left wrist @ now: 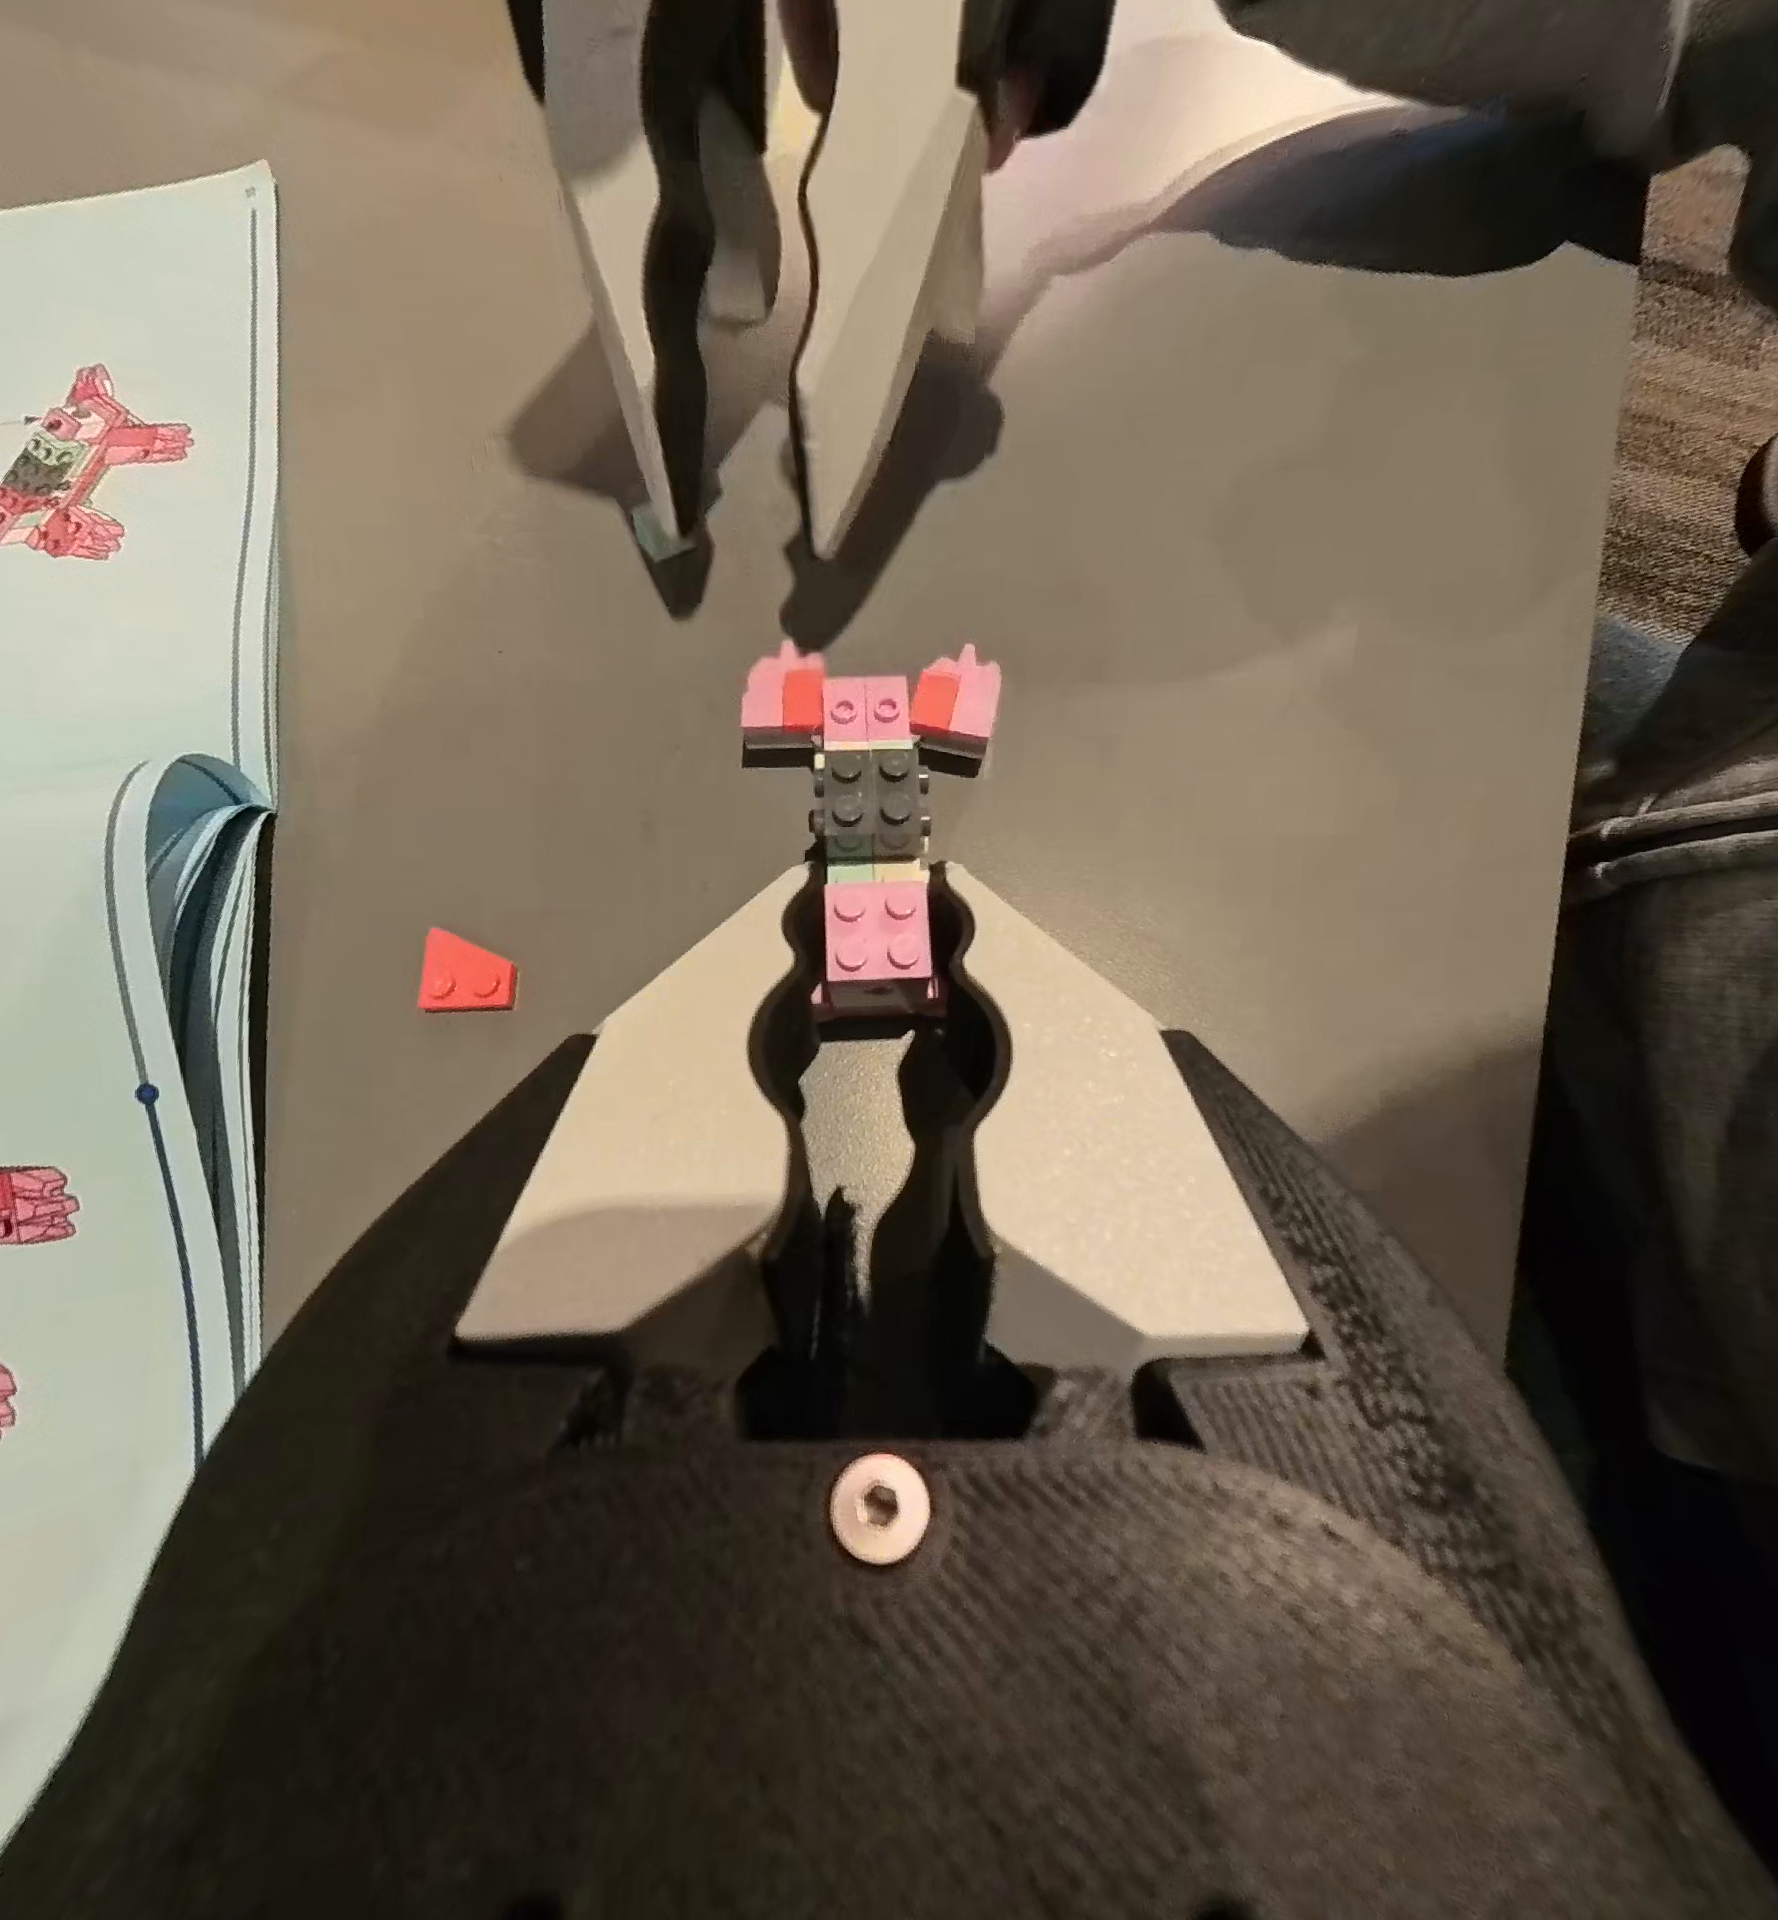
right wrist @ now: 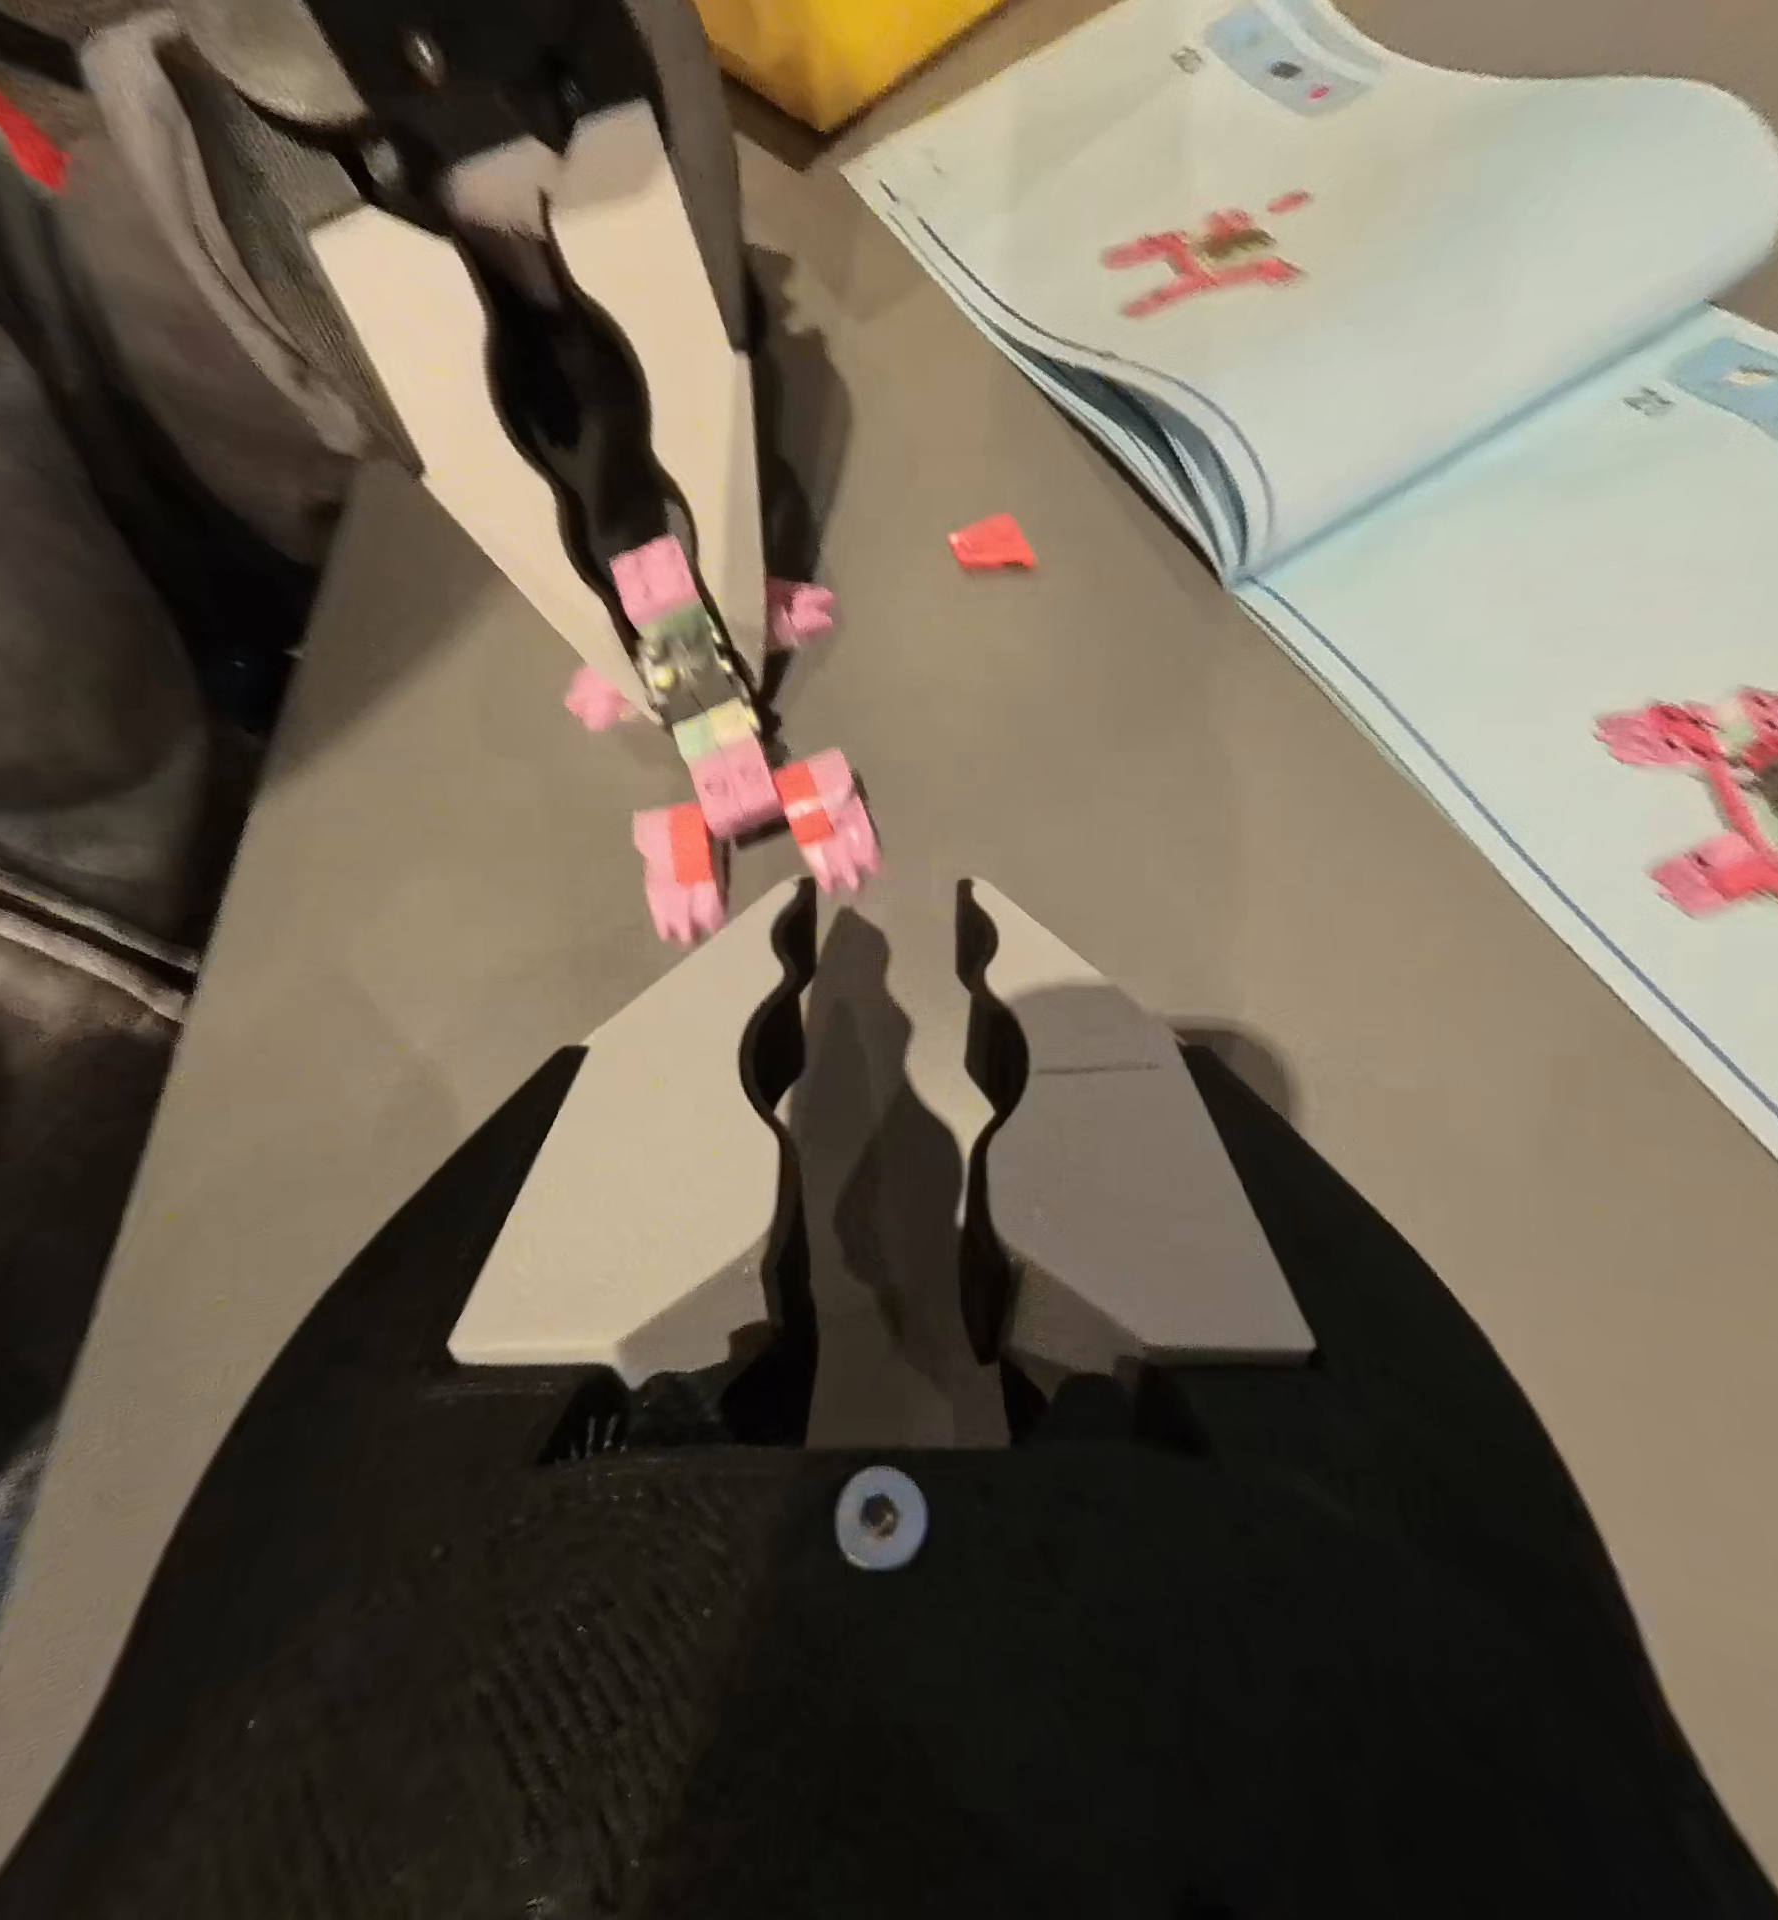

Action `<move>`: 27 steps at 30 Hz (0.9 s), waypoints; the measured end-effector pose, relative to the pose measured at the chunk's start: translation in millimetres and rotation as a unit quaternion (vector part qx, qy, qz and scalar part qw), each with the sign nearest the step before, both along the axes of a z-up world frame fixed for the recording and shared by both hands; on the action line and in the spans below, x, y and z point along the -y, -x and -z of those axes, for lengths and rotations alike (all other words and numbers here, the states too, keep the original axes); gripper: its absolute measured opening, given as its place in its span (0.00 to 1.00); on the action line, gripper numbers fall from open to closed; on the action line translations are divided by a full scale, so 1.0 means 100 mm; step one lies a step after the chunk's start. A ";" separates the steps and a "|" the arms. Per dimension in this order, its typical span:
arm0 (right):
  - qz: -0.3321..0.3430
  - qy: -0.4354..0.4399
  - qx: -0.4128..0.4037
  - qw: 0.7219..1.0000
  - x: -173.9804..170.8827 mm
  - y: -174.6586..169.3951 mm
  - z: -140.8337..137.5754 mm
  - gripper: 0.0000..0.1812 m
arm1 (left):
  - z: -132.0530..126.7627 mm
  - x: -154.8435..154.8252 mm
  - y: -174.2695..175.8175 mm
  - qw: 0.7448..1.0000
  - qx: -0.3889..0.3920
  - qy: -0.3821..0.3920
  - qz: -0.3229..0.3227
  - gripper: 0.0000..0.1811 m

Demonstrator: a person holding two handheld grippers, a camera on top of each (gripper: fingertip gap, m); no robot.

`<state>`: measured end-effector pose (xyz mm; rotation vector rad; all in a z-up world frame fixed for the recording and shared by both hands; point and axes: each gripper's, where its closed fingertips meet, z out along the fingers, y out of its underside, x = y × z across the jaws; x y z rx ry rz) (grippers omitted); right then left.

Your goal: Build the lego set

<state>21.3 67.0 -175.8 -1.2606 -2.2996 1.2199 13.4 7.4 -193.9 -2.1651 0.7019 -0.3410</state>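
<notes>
My left gripper [left wrist: 877, 868] is shut on the lego model [left wrist: 869, 800], a small pink, dark grey and pale green body with two pink and red clawed limbs at its far end. It grips the model's near pink end. The model also shows in the right wrist view [right wrist: 729, 748], held by the left gripper [right wrist: 693, 665] above the table. My right gripper [right wrist: 885, 888] is open and empty, its tips just short of the model's front claws; it shows in the left wrist view [left wrist: 750, 540] beyond the model. A loose red wedge plate [left wrist: 466, 971] lies on the table, also seen in the right wrist view [right wrist: 991, 543].
An open pale blue instruction booklet [left wrist: 85, 727] lies at the left, seen in the right wrist view [right wrist: 1436, 468] at the right. A yellow box [right wrist: 843, 52] sits at the far edge. The grey table [left wrist: 1280, 623] ends at the right by grey fabric [left wrist: 1716, 987]. From the left gripper's tips to the right by grey fabric [left wrist: 1716, 987] is close to 15 cm.
</notes>
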 end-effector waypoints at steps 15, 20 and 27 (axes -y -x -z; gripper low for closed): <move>0.113 -0.006 -0.019 0.993 -0.29 0.00 0.16 0.12 | 0.00 0.01 0.00 1.000 0.009 0.006 0.002 0.10; 0.125 -0.037 -0.022 0.991 -0.30 0.07 0.19 0.03 | 0.00 0.01 0.00 1.000 0.008 0.006 0.002 0.10; -0.082 -0.363 0.097 0.923 -0.56 -0.32 0.16 0.03 | 0.00 0.00 0.00 1.000 0.007 0.005 0.002 0.10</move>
